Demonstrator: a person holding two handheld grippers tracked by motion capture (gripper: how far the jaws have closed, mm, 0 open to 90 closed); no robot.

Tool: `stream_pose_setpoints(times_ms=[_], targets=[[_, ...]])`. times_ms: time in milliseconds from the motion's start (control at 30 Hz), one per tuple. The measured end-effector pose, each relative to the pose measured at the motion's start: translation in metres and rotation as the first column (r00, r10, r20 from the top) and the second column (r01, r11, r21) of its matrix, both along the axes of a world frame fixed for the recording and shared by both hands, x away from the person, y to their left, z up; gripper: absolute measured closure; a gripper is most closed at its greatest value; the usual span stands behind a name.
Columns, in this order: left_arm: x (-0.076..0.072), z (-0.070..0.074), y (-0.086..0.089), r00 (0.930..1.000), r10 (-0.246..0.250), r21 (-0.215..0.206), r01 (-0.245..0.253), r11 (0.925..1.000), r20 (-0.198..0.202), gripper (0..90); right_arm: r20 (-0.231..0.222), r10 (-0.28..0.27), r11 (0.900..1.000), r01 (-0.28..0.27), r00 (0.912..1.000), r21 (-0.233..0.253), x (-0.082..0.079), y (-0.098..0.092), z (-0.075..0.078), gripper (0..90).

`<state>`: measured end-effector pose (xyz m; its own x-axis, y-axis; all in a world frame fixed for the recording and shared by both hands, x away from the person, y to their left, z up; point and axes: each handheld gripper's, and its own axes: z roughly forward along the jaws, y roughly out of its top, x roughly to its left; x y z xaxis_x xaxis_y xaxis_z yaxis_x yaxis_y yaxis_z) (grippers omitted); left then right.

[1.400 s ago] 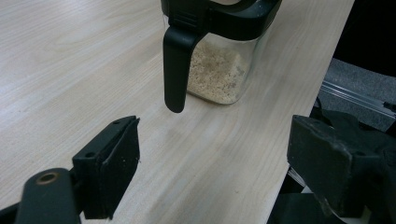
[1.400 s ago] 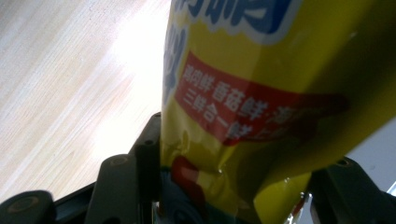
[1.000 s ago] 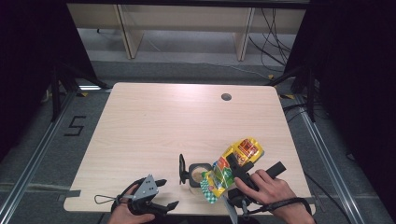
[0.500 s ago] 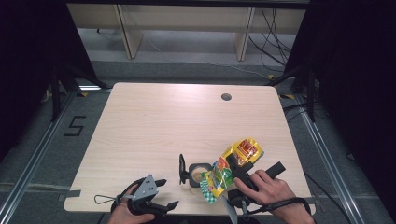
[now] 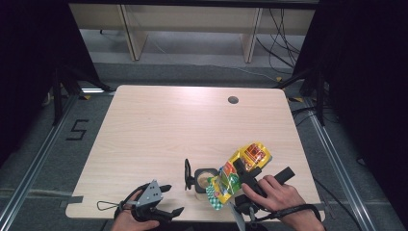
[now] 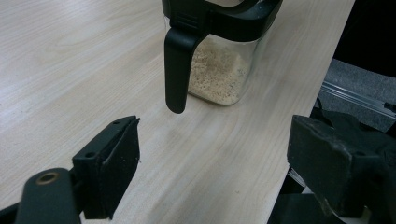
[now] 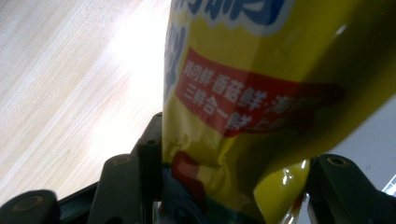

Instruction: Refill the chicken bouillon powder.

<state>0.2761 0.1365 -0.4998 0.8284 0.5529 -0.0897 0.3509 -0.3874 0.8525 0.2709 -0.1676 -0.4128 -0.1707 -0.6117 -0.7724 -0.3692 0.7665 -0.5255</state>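
Observation:
A clear container (image 5: 204,181) with a black rim and a raised black lid flap (image 5: 187,174) stands near the table's front edge, part full of beige granules (image 6: 215,71). Over its right side tilts a yellow snack-style bag (image 5: 243,166), its lower end touching or just above the rim. My right gripper (image 5: 246,170) is shut on that bag (image 7: 243,107) near its crumpled end, jaws on both sides (image 7: 233,163). My left gripper (image 5: 172,199) lies open at the front left, a hand's width from the container. Its jaws (image 6: 219,158) point at the container with nothing between them.
The wooden table (image 5: 183,125) has a round cable hole (image 5: 233,100) at the back right. The table's front edge runs close behind both hands. Dark floor and frame rails surround the table.

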Motion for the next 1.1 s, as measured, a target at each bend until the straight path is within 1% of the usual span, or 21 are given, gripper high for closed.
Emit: stream_pose_setpoints(times_ms=[67,100,200,233,300,333,467,500,533,600,667,700,800,833,867,900,933,967,1000,1100], targets=[[0.0002,0.0004,0.0003,1.0,-0.004,0.007,0.004,1.0,0.002,16.8,-0.002,0.002,1.0,-0.002,1.0,0.006,0.0,-0.0004,0.0004,48.2],[0.0003,0.0005,0.0004,1.0,-0.006,0.007,0.006,1.0,0.0,16.8,0.0,0.014,1.0,-0.014,0.9999,-0.013,0.0007,-0.0001,0.0017,48.2],[0.0002,0.0001,0.0001,1.0,-0.003,0.003,0.003,1.0,0.001,16.8,-0.005,0.009,1.0,-0.009,0.9999,-0.014,0.0007,-0.0004,0.0032,48.2],[0.0,0.0003,0.0002,1.0,-0.001,0.003,0.001,1.0,0.0,16.7,-0.001,-0.001,1.0,0.001,1.0,0.005,-0.0005,-0.0011,0.0027,48.2],[-0.0001,0.0003,0.0002,1.0,0.0,0.005,0.0,1.0,0.0,16.8,0.0,-0.005,1.0,0.005,1.0,0.007,-0.0011,-0.0012,0.0034,48.2],[0.0,0.0004,0.0003,1.0,-0.002,0.006,0.002,1.0,-0.001,16.8,0.001,0.011,1.0,-0.011,0.9999,-0.011,-0.0001,-0.0008,0.0048,48.2],[0.0008,0.0005,0.0006,0.9999,-0.013,0.011,0.013,0.9999,0.007,16.8,0.001,0.011,1.0,-0.011,0.9999,-0.01,-0.0005,-0.001,0.0054,48.2],[0.0008,0.0008,0.0011,0.9999,-0.013,0.019,0.012,0.9997,0.006,16.8,-0.003,0.008,1.0,-0.008,1.0,-0.01,-0.0003,-0.0011,0.0055,48.2],[0.0,0.0003,0.0002,1.0,-0.004,0.005,0.004,1.0,-0.003,16.8,-0.004,0.008,1.0,-0.008,1.0,-0.013,-0.0002,-0.0012,0.0053,48.2],[0.0011,0.0005,0.0009,0.9999,-0.014,0.018,0.014,0.9997,0.01,16.8,-0.007,0.008,1.0,-0.008,0.9999,-0.015,-0.0003,-0.0014,0.0049,48.2],[0.0009,0.0005,0.0009,0.9999,-0.014,0.018,0.013,0.9997,0.009,16.7,-0.01,0.009,1.0,-0.009,0.9999,-0.016,-0.0001,-0.0011,0.0048,48.2],[0.0008,0.0005,0.0009,0.9999,-0.013,0.018,0.013,0.9998,0.009,16.8,-0.012,-0.007,1.0,0.007,0.9999,0.002,-0.0012,-0.0013,0.0035,48.2],[-0.0002,0.0004,0.0002,1.0,0.0,0.005,0.0,1.0,-0.002,16.8,-0.017,-0.008,1.0,0.008,0.9998,0.002,-0.001,-0.0013,0.0028,48.2],[0.0004,0.0004,0.0004,1.0,-0.009,0.008,0.009,0.9999,0.002,16.8,-0.015,-0.008,1.0,0.008,0.9999,0.003,-0.001,-0.0013,0.0023,48.2],[0.001,0.0006,0.0011,0.9998,-0.015,0.02,0.015,0.9997,0.009,16.8,-0.016,-0.008,1.0,0.008,0.9998,0.001,-0.0009,-0.0011,0.0022,48.2],[0.0008,0.0005,0.0009,0.9999,-0.013,0.017,0.013,0.9998,0.009,16.8,-0.016,0.009,1.0,-0.01,0.9998,-0.018,0.0002,-0.0005,0.003,48.3],[0.0009,0.0005,0.0009,0.9999,-0.014,0.018,0.013,0.9997,0.009,16.8,-0.019,-0.003,1.0,0.003,0.9998,-0.003,-0.0007,-0.0008,0.002,48.2],[0.0009,0.0005,0.0008,0.9999,-0.013,0.017,0.013,0.9998,0.009,16.8,-0.018,0.007,1.0,-0.008,0.9998,-0.018,0.0,-0.0003,0.0025,48.2],[0.0009,0.0005,0.0008,0.9999,-0.014,0.017,0.013,0.9998,0.01,16.7,-0.023,-0.016,1.0,0.016,0.9996,0.01,-0.0017,-0.0009,0.0007,48.2],[0.0009,0.0004,0.0008,0.9999,-0.013,0.018,0.013,0.9998,0.009,16.7,-0.025,-0.014,1.0,0.014,0.9996,0.009,-0.0014,-0.0008,0.0007,48.2]])
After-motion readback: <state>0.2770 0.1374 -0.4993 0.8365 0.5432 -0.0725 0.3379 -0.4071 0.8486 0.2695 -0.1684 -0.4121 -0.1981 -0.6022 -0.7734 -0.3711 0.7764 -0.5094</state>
